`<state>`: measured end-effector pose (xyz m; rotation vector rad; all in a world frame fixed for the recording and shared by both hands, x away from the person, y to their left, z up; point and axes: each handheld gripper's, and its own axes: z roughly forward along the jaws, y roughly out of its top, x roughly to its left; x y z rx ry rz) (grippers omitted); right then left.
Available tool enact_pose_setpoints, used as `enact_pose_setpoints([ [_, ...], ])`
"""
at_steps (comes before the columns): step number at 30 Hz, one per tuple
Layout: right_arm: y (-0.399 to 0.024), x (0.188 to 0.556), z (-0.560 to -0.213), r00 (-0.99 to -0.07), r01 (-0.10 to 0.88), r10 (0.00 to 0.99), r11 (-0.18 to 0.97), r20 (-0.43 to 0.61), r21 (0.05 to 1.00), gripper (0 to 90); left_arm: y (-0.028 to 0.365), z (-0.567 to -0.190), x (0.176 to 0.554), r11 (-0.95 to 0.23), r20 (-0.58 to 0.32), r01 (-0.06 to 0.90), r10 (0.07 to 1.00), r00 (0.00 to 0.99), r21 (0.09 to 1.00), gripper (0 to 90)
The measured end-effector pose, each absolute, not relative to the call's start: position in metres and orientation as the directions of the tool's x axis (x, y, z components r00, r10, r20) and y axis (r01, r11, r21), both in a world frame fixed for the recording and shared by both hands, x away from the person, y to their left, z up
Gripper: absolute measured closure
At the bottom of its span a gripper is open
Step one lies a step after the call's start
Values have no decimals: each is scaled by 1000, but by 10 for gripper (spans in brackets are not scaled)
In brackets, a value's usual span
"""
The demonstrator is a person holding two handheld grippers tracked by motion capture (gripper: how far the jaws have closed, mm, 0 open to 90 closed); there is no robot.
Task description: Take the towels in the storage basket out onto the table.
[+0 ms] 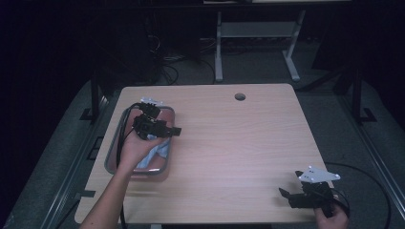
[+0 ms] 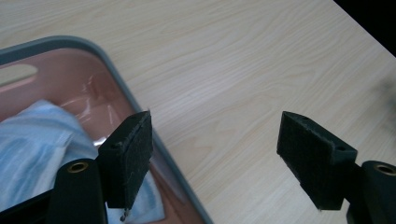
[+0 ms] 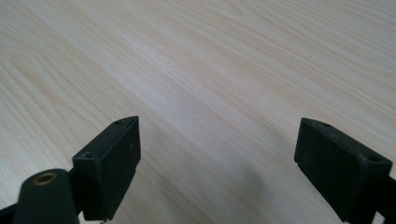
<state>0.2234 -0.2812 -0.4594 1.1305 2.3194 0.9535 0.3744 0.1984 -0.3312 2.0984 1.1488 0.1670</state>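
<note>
The wooden table [image 1: 229,143] is carrying a grey-rimmed pink tray [image 1: 112,143] at its left side, and a pale blue cloth [image 2: 32,144] is lying inside that tray; the left gripper [image 1: 175,130] is hovering over the tray's right rim, jaws spread wide and holding nothing. The right gripper [image 1: 284,193] is waiting near the table's front right corner, equally wide and empty; judging from this, the reach for the cloth is under way, and the next move is calling for the left gripper to dip into the tray and close on a fold.

The surface [image 2: 243,84] is pale matt wood-grain laminate. The tray [image 2: 100,100] looks like glossy pink plastic with a grey rim, holding soft light-blue cloth [image 2: 32,140].
</note>
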Motion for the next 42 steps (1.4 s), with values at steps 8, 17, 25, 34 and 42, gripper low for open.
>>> enact_pose_setpoints([
  [8,-280,223,-459,-602,527,797,448,-54,722,139,221,-335,374,-301,-219,701,807,548,647,254],
  [17,-278,223,-460,-604,531,795,451,-53,717,139,241,-346,375,-276,-221,725,832,509,631,252],
  [25,-277,223,-459,-611,523,789,464,-65,715,139,255,-360,381,-243,-217,766,869,445,595,257],
  [34,-276,223,-458,-617,518,784,471,-70,715,139,257,-375,396,-225,-171,821,917,361,525,255],
  [42,-275,223,-458,-620,515,781,475,-73,714,139,251,-397,402,-275,-82,855,936,343,439,276],
])
